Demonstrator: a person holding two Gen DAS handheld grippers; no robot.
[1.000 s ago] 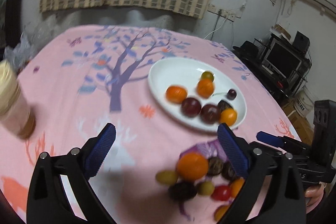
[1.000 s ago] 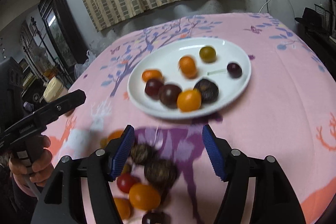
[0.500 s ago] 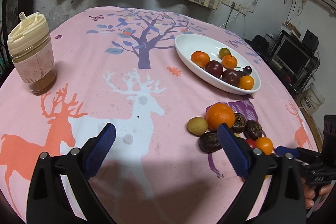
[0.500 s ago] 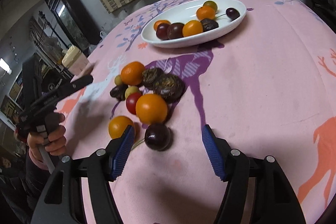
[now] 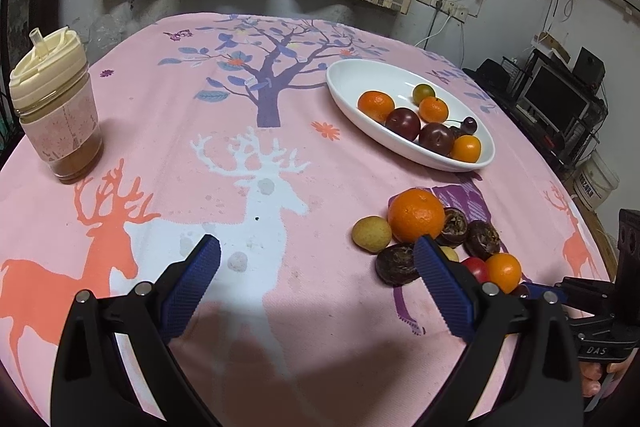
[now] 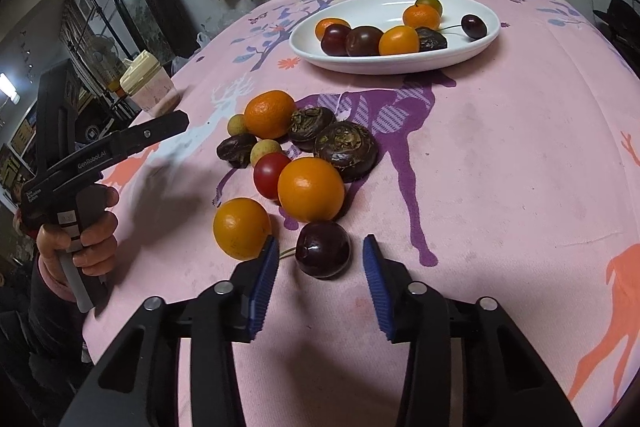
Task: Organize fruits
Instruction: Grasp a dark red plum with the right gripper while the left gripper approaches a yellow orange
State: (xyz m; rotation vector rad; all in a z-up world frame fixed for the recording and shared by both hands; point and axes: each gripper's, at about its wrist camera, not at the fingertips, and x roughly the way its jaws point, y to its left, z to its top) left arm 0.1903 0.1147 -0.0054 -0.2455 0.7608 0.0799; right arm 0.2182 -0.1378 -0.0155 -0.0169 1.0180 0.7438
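A white oval plate (image 6: 400, 65) at the far side of the pink tablecloth holds several oranges, plums and a cherry. Nearer lies a loose pile of fruit: oranges (image 6: 311, 189), dark water chestnuts (image 6: 346, 147), a red tomato (image 6: 272, 173) and small yellow fruits. At its near end sits a dark cherry (image 6: 323, 249). My right gripper (image 6: 320, 241) straddles this cherry and its jaws are closing, with small gaps still showing at both pads. My left gripper (image 5: 316, 251) stands wide open over bare cloth, left of the pile (image 5: 416, 219), with nothing between its fingers.
A lidded cup with a straw (image 5: 56, 115) stands at the table's left edge. A hand (image 6: 80, 243) holds the left gripper at the left of the right wrist view. A monitor and shelves (image 5: 556, 103) stand beyond the table's right edge.
Both grippers drew back from the plate and sank toward the loose pile. The right jaws narrowed around the dark cherry. The left jaws stayed wide.
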